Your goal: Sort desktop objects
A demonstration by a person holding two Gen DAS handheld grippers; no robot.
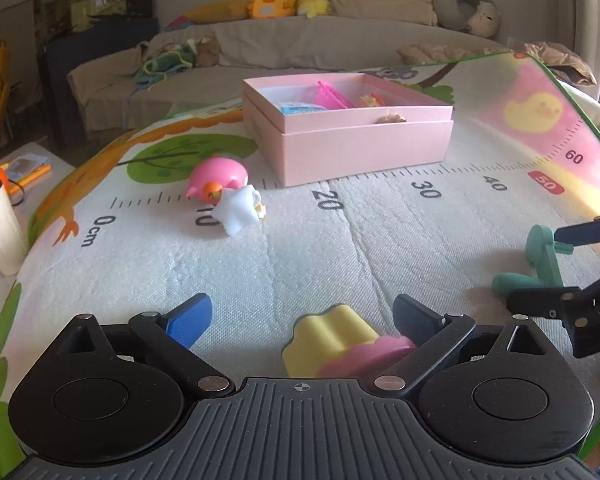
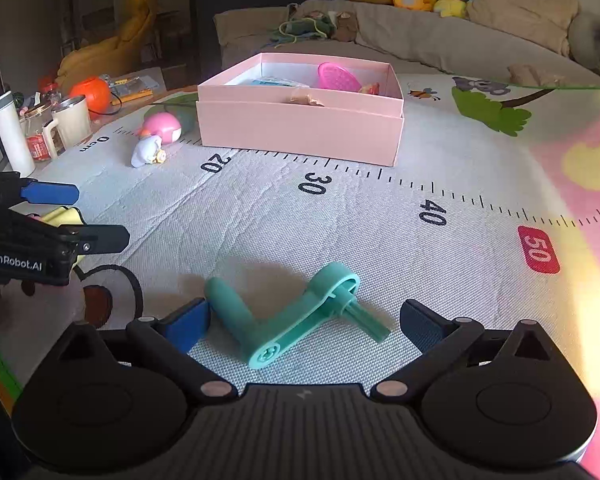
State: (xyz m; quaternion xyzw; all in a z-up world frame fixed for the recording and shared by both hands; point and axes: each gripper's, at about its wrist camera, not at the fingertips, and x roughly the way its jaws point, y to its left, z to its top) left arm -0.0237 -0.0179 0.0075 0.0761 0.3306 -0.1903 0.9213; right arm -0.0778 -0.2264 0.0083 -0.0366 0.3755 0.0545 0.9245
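My left gripper [image 1: 302,309] stands open low over the play mat [image 1: 300,240]. A yellow and pink cupcake toy [image 1: 332,340] lies between its fingers, close to the right finger [image 1: 414,320]. My right gripper [image 2: 306,314] is open too, with a teal crank-shaped toy [image 2: 296,320] lying flat between its fingers, untouched. Each gripper shows in the other's view: the right gripper [image 1: 556,270] at the right edge, the left gripper [image 2: 78,216] at the left edge. A pink box [image 1: 364,148] [image 2: 300,132] holding several small items stands farther back. A pink round toy [image 1: 216,174] and a white figure [image 1: 240,210] lie left of it.
Mugs [image 2: 70,122], a white bottle [image 2: 12,136] and an orange ball-shaped thing [image 2: 90,94] crowd a side table past the mat's left edge. A sofa [image 1: 300,40] with plush toys [image 1: 272,0] runs behind the mat. Open mat lies between the grippers and the box.
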